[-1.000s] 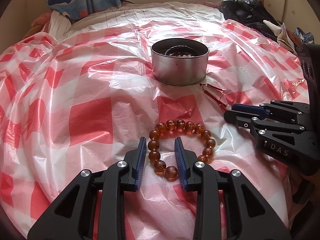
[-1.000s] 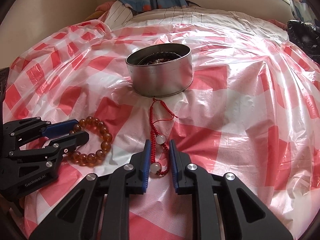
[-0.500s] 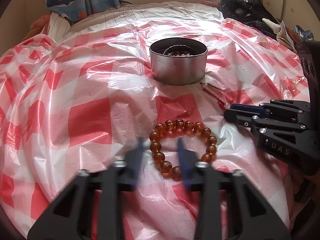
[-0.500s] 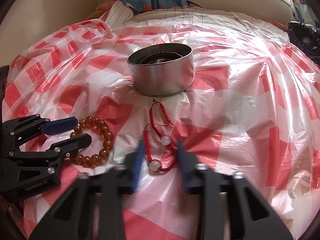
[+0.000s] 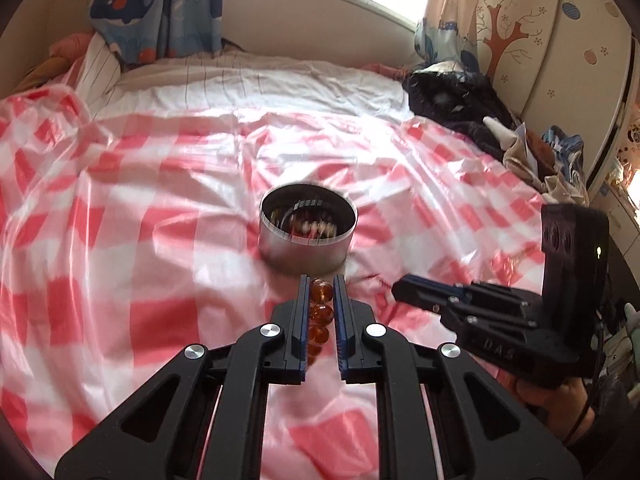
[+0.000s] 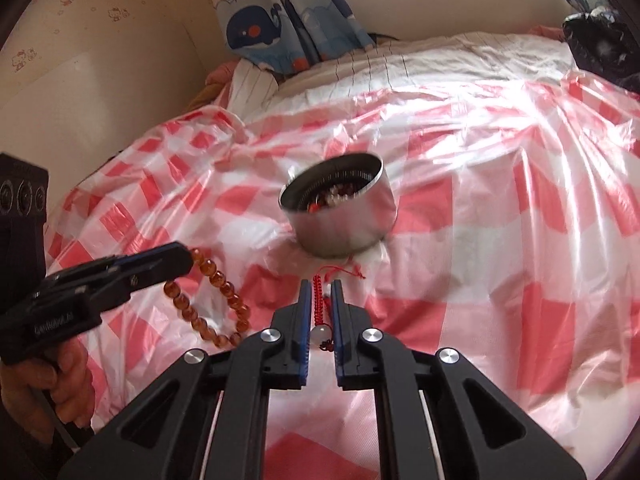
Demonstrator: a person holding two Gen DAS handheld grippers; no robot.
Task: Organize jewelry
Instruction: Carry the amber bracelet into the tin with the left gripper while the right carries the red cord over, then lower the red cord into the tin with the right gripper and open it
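My left gripper (image 5: pixel 321 280) is shut on an amber bead bracelet (image 5: pixel 320 312) and holds it above the cloth; in the right wrist view the bracelet (image 6: pixel 216 308) hangs from it (image 6: pixel 188 256). My right gripper (image 6: pixel 320 284) is shut on a red cord bracelet with white beads (image 6: pixel 319 308), also lifted; it shows in the left wrist view (image 5: pixel 400 290). A round metal tin (image 5: pixel 307 232) with jewelry inside stands just ahead of both, also in the right wrist view (image 6: pixel 340 212).
A red-and-white checked plastic sheet (image 5: pixel 140 240) covers the bed. Dark clothes (image 5: pixel 460 96) are piled at the far right. A whale-print curtain (image 6: pixel 280 28) and wall lie behind.
Both grippers closed on their bracelets and lifted them off the sheet. The views rose and tilted up, and the tin looks farther away.
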